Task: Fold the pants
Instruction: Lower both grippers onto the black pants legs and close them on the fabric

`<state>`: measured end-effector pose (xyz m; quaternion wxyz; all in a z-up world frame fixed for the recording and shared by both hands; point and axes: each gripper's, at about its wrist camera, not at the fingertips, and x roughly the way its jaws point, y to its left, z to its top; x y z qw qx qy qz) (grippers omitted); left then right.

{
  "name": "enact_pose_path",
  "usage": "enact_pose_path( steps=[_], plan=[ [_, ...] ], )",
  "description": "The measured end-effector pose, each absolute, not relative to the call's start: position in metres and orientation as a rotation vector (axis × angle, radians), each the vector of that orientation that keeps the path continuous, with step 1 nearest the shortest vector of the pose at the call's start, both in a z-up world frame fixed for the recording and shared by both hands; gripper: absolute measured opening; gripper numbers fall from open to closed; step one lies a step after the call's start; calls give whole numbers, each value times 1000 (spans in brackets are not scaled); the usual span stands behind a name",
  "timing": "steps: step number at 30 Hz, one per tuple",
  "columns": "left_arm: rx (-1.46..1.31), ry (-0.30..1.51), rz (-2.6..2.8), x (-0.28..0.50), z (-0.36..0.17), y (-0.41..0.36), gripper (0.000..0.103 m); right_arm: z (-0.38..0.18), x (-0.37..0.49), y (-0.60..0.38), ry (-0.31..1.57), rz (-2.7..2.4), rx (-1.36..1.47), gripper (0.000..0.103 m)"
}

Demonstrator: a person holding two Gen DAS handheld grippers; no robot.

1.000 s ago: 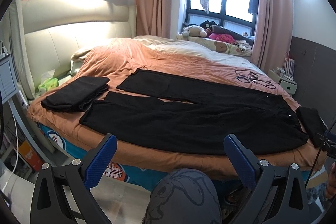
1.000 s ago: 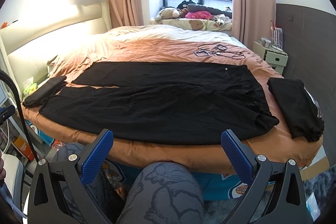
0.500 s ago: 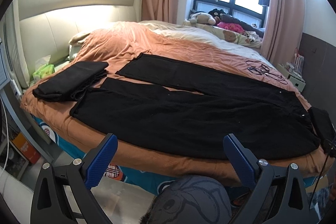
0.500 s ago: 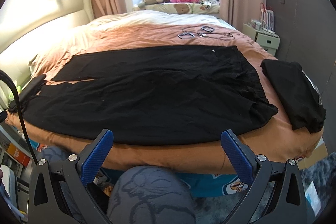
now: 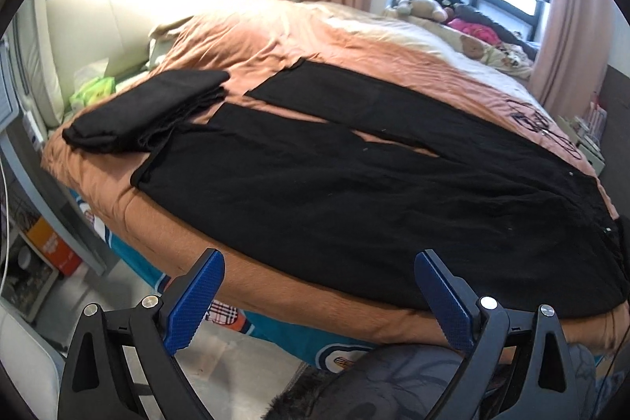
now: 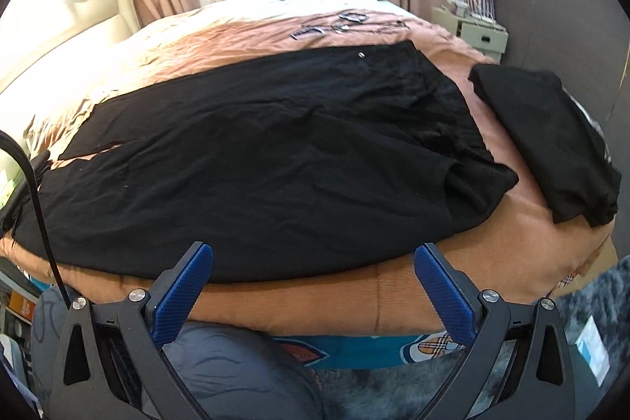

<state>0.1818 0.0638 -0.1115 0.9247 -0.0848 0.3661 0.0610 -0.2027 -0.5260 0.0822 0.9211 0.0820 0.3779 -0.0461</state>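
Observation:
Black pants (image 5: 354,184) lie spread flat across the orange bedspread (image 5: 315,26), legs toward the left, waist toward the right. They also show in the right wrist view (image 6: 256,160). My left gripper (image 5: 319,298) is open and empty, just short of the bed's near edge, in front of the near leg. My right gripper (image 6: 313,286) is open and empty at the bed's near edge, in front of the waist end of the pants.
A folded black garment (image 5: 145,109) lies at the bed's left end near the headboard (image 5: 118,6). Another folded black garment (image 6: 551,140) lies at the right end. Cables (image 6: 342,24) lie on the far side. A nightstand (image 6: 476,32) stands at the right.
Both grippers have moved forward and lower toward the bed's near edge, so the pants fill more of each view. Both stay open and empty.

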Motion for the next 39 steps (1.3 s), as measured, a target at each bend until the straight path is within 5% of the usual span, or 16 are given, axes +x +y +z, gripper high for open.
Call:
enact_pose_path(
  steps=[10, 17, 39],
  plan=[
    [-283, 784, 188, 202, -133, 100, 98, 63, -197, -583, 771, -99, 349, 102],
    [-372, 780, 243, 205, -147, 127, 95, 43, -185, -624, 790, -108, 458, 82],
    [-678, 754, 251, 237, -191, 216, 77, 30, -169, -639, 792, -138, 539, 81]
  ],
)
